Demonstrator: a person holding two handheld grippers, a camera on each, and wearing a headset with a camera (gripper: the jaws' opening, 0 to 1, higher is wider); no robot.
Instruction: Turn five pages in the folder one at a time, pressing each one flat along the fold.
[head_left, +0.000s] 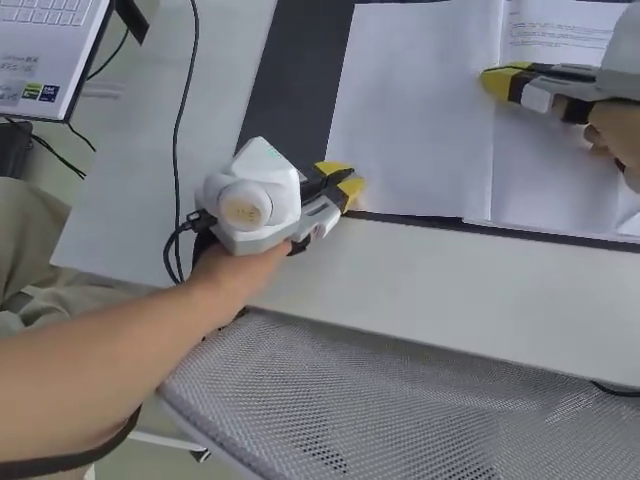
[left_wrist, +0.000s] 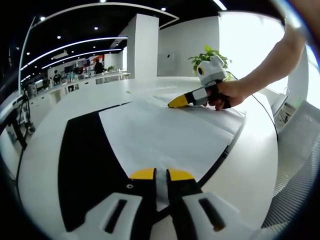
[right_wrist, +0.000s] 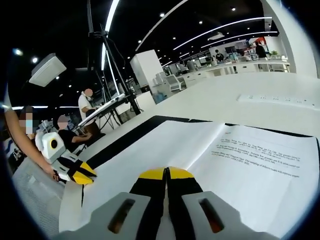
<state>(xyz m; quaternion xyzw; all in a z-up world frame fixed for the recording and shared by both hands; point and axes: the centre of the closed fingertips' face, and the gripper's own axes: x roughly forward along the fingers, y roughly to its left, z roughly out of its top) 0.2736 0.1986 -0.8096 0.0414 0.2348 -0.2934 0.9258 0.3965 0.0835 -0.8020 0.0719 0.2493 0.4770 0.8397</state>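
A: Nearest, grey perforated mesh chair surface (head_left: 400, 400), then white benchtop (head_left: 450, 290). Beyond, open black folder (head_left: 300, 90) flat on the bench: blank white left-hand page (head_left: 410, 110), printed right-hand page (head_left: 560, 40).

B: Tools?

A: Right-hand yellow-tipped two-jaw gripper (head_left: 492, 82): closed up, tips together, nothing held, laid on the paper at the centre fold (head_left: 494, 160). Left-hand yellow-tipped gripper (head_left: 340, 188): at the near left corner of the blank page, only a slit between the jaws, white showing in the slit. Pinching paper or not, cannot tell.

B: Step in hand?

A: Probably pressing the turned sheet flat. Number of pages done, not readable from this.

B: How to do it well?

A: Closed tips low and flat, drawn along the fold end to end in one pass, light even pressure. Near corner pinned by the left tool against sliding or lifting. No digging in with a tip edge: risk of a crease or tear. Then lift clear before taking the next single sheet by its outer edge.
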